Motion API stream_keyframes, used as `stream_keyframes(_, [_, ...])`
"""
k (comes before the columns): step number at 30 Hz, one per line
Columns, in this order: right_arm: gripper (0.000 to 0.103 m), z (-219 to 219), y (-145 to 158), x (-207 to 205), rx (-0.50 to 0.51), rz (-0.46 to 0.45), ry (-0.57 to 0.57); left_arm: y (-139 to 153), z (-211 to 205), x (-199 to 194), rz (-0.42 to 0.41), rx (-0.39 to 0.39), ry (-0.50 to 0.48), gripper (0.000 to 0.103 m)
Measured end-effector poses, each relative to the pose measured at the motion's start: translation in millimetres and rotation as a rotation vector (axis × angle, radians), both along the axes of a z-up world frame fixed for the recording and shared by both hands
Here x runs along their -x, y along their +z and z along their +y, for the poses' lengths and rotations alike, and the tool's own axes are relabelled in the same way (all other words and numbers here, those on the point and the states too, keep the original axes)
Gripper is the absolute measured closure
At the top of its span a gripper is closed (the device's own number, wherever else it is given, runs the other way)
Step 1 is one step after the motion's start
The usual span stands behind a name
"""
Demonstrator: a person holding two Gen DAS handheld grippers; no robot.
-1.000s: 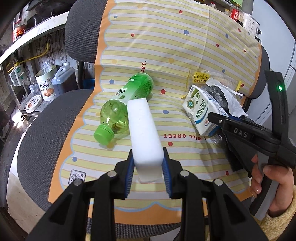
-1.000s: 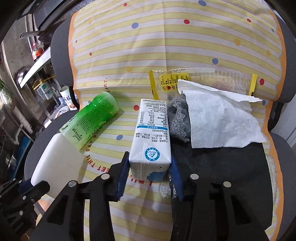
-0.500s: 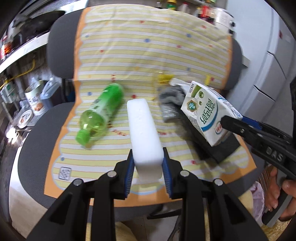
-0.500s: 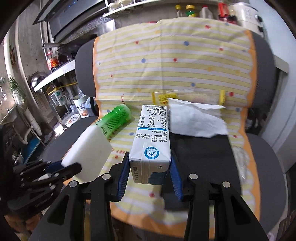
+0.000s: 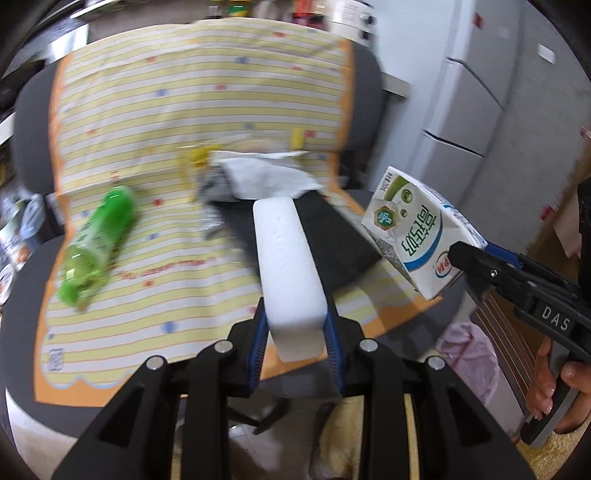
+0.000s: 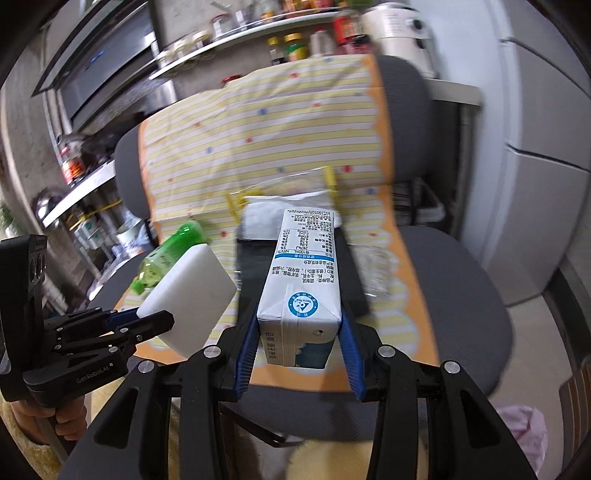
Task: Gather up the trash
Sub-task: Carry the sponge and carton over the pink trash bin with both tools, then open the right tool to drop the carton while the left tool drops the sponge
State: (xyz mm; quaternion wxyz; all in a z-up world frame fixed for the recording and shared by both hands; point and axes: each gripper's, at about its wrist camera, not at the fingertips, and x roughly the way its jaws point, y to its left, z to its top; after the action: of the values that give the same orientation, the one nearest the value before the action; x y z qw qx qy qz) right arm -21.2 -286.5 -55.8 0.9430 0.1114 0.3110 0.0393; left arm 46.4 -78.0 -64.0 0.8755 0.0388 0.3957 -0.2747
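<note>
White foam block (image 5: pixel 286 266) is clamped by the left gripper (image 5: pixel 295 332), milk carton (image 6: pixel 301 291) by the right gripper (image 6: pixel 297 350); green bottle (image 5: pixel 98 245) and tissue (image 5: pixel 266 177) are left on the far striped chair cloth (image 5: pixel 177 122).

Striped cloth (image 5: pixel 207 92) over grey chair (image 6: pixel 461 288); shelf of jars (image 6: pixel 258 22), white cabinet (image 5: pixel 491 110)

Left wrist view: looks forward and down along the left gripper (image 5: pixel 295 328) at the chair (image 5: pixel 33 266) from just off its front edge; the right gripper (image 5: pixel 465 262) enters at right. Right wrist view: looks along the right gripper (image 6: pixel 297 350), slightly farther back; the left gripper (image 6: pixel 147 325) enters at left. Both share the striped cloth (image 5: pixel 177 110), bottle (image 5: pixel 98 245) and napkin (image 5: pixel 266 177).
</note>
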Motion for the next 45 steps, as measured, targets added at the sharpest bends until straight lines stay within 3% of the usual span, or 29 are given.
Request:
stream_keyframes(6, [0.061,-45.0,-4.0,37.3,-0.018,0.004,-0.134,4.0,-55.4,16.1,-0.004,0.001,-0.147,0.076])
stream_keyframes(17, [0.061,-112.3,-19.3,105.2,-0.04,0.034,-0.368,-3.2,-128.1,37.6,0.006,-0.008,-0.327,0.076])
stream_keyframes(28, [0.06,-177.1,-58.1,173.4,-0.023,0.121,-0.637,-19.5,-213.0,82.2,0.029,-0.012,-0.538,0.076])
stream_keyframes(32, [0.057,-201.9,-83.9,177.1,-0.079,0.176,-0.688,-31.2,-233.9,93.8,0.049,-0.038,-0.582,0.076])
stream_keyframes(34, [0.046,-210.0,-95.3,177.7,-0.098,0.198,-0.704,-35.4,-240.2,97.6,0.055,-0.05,-0.594,0.076])
stream_keyframes(45, [0.046,-211.4,-93.2,186.0,-0.118,0.173,-0.707,-55.6,-249.8,114.3,0.089,-0.087,-0.653,0.076])
